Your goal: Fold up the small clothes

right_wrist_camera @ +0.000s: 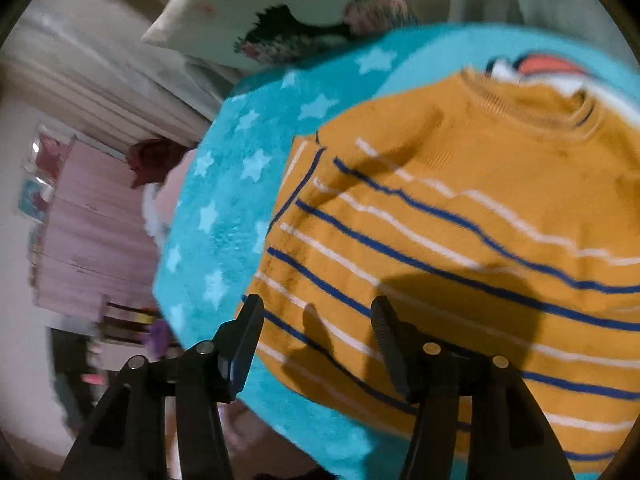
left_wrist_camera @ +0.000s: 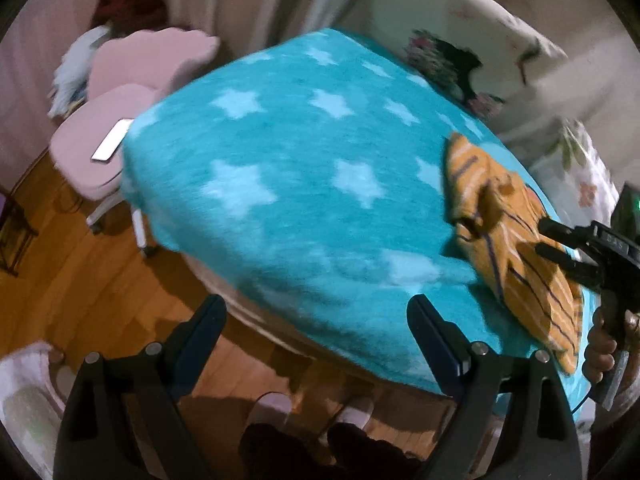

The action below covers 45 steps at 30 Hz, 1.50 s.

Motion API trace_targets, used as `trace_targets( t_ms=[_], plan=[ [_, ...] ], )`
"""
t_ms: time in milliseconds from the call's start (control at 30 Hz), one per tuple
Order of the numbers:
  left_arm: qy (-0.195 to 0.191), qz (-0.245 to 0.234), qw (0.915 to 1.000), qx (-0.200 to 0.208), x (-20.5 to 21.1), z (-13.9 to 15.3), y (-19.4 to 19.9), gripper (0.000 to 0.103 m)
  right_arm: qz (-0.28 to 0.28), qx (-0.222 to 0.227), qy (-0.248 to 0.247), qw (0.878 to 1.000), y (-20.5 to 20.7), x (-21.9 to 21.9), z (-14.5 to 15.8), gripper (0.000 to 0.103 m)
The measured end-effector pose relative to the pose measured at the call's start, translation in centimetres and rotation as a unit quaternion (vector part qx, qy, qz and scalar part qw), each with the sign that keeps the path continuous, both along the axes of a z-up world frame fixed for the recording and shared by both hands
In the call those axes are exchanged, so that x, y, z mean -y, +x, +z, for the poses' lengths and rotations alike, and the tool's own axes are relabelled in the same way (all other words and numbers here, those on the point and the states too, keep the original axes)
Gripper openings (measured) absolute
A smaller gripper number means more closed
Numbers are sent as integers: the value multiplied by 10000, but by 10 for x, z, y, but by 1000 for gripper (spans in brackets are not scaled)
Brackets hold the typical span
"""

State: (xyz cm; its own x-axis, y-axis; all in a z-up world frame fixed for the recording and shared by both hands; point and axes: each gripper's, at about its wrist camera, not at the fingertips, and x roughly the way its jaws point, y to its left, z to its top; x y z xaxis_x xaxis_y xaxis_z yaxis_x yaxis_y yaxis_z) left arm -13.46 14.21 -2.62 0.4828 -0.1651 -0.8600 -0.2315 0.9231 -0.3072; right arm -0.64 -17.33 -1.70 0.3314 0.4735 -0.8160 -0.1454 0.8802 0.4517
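- Left tongs [left_wrist_camera: 316,320] wide open, empty, over blanket [left_wrist_camera: 300,160] edge, well apart from sweater [left_wrist_camera: 516,248].
- Right tongs [right_wrist_camera: 316,320] half open, gripping nothing, above sweater's hem.
- Sweater flat on blanket, seemingly unfolded.
- Likely step: reaching for first fold; next, pinch hem corners.

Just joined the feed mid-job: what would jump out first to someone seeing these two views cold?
First, the mustard sweater with blue and white stripes, lying spread on the teal star-patterned blanket that covers the work surface. In the right wrist view it fills most of the frame, with the right hand-held gripper open just over its hem. The left hand-held gripper is wide open over the blanket's near edge, away from the sweater.
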Motion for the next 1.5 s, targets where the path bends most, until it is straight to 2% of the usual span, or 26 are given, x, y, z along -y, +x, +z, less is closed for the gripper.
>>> trace_targets(
  t_ms=[33,100,200,300,400,567,667,733,800,933,1100,1267,1433,1500],
  plan=[
    [27,-100,9999,17,6,1,3,91,96,83,-224,9997,-3,-6,3,44],
    [100,-308,9995,65,18,4,6,91,179,217,-594,9978,-6,-12,3,37],
    [218,-534,9983,116,29,7,8,91,195,319,-978,9945,-6,-23,-7,34],
    [301,-605,9976,135,30,9,5,91,217,393,-1480,9880,3,-34,-25,34],
    [320,-474,9983,111,19,8,1,91,239,459,-1784,9826,10,-44,-36,34],
    [236,-85,9997,2,-5,3,-7,92,551,687,-2187,9718,21,-84,-32,35],
    [276,-45,9996,64,-9,6,-9,92,820,1073,-2124,9678,13,-107,-12,35],
    [312,-97,9994,95,-8,7,-9,92,940,1304,-1978,9670,2,-114,2,48],
    [349,-194,9992,84,-5,7,-8,92,899,1451,-1913,9666,-11,-110,12,54],
    [388,-434,9983,13,6,3,-2,92,541,1263,-1866,9728,-33,-81,8,57],
    [841,-898,9921,229,40,16,4,92,-327,784,-1839,9793,-62,-8,-9,60],
    [1235,-1183,9830,675,78,46,6,92,-1130,559,-1610,9789,-95,71,-17,61],
    [1239,-1360,9778,999,120,80,17,92,-1534,581,-1353,9771,-108,127,-15,62],
    [1449,-1436,9707,1273,143,99,20,92,-1622,657,-1313,9758,-112,143,-9,62]
  ],
)
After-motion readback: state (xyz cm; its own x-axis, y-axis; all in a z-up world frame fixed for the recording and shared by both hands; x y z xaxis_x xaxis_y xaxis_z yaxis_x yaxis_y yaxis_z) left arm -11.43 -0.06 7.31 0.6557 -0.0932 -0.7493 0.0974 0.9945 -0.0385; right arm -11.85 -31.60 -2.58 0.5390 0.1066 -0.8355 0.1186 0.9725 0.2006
